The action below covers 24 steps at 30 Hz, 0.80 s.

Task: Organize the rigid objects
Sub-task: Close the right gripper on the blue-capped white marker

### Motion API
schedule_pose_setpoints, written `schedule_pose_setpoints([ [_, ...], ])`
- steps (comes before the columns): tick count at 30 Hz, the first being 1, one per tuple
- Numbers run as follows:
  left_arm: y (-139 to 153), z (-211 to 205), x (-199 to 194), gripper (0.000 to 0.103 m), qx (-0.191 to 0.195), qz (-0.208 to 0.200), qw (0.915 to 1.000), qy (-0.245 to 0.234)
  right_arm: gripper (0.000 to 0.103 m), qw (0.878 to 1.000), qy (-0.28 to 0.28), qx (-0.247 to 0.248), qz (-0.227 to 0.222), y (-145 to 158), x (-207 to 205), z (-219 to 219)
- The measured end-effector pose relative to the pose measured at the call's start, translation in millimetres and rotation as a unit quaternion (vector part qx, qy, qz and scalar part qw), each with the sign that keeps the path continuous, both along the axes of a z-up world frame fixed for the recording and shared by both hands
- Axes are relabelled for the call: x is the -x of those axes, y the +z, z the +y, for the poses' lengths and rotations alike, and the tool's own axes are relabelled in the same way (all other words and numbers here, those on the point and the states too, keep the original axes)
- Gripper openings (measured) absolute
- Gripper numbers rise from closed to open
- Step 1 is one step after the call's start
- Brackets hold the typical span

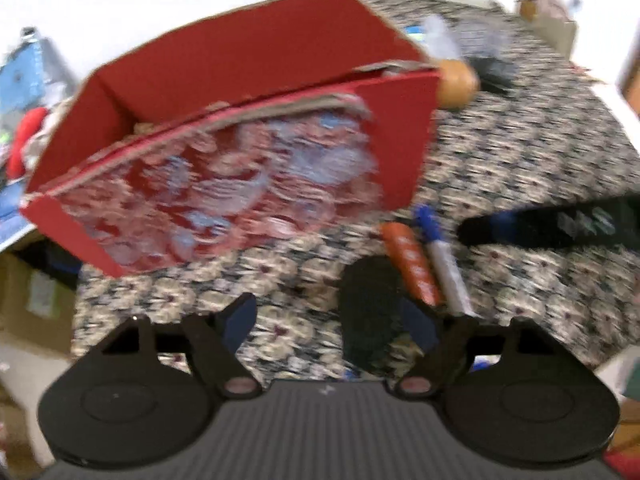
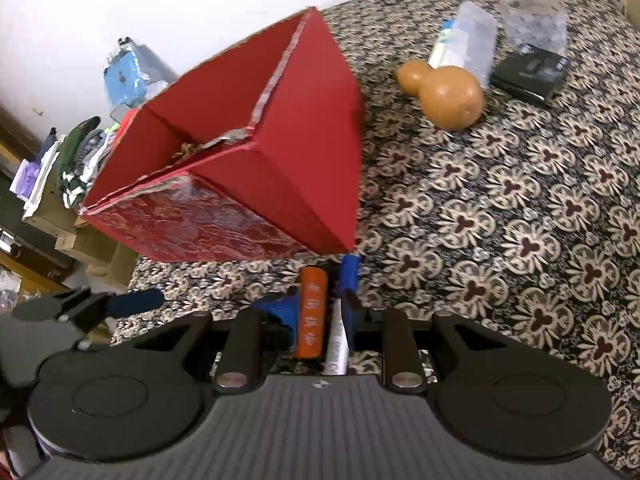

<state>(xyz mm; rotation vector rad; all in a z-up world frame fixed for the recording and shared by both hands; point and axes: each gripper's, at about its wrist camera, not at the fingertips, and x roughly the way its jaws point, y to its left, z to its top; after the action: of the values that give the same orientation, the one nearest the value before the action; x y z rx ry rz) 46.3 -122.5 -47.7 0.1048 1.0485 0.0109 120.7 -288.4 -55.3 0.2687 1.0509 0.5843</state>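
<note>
Red cardboard fills the space ahead of both claws: an open-topped box point(image 2: 240, 168) sits on the patterned cloth point(image 2: 520, 240), its mouth facing up and its near corner just beyond the right gripper point(image 2: 320, 312). That claw has its blue pads drawn in on two slim things lying side by side between them, an orange tube point(image 2: 312, 312) and a blue-capped marker point(image 2: 347, 280); the pads look to press on them, probably so both can go into the box in one trip. Both lie with their long axes running straight out along the fingers, the marker's cap end pointing forward at the box corner, the tube's far end likewise. Whether they are lifted clear of the cloth I cannot tell. The left gripper point(image 1: 332, 320) hangs with its jaws spread wide and nothing between them, the pair just to its right and the box's decorated wall ahead, likely ready to steady that box. Farther off, beyond the right claw, lies a brown gourd point(image 2: 448, 96).
</note>
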Motion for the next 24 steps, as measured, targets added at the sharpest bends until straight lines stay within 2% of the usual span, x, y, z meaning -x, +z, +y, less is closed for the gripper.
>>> schedule_pose_setpoints([
  [2,-2,-2,8,0.08,0.024,-0.008,0.9995,-0.018,0.005,1.0,-0.006,0.002,0.007,-5,-2,-4],
  [4,-5,-5,12,0.073,0.048,-0.006,0.9983,-0.032,0.005,1.0,-0.01,0.005,0.01,-9,-3,-7],
  [8,-5,-11,16,0.07,0.091,-0.016,0.9939,-0.06,0.005,1.0,-0.003,0.01,0.011,-15,-5,-4],
  [11,-7,-15,14,0.061,0.118,-0.019,0.9897,-0.078,0.005,1.0,0.009,0.022,0.006,-18,-6,2],
  [13,-12,-20,12,0.051,0.123,-0.013,0.9885,-0.086,0.005,0.999,0.016,0.03,0.002,-21,-6,6],
  [16,-21,-24,9,0.045,0.124,0.0,0.988,-0.092,0.005,0.999,0.023,0.038,0.005,-27,-6,10],
  [24,-32,-33,4,0.043,0.127,0.01,0.9858,-0.11,0.004,0.998,0.041,0.054,-0.006,-34,-11,22],
])
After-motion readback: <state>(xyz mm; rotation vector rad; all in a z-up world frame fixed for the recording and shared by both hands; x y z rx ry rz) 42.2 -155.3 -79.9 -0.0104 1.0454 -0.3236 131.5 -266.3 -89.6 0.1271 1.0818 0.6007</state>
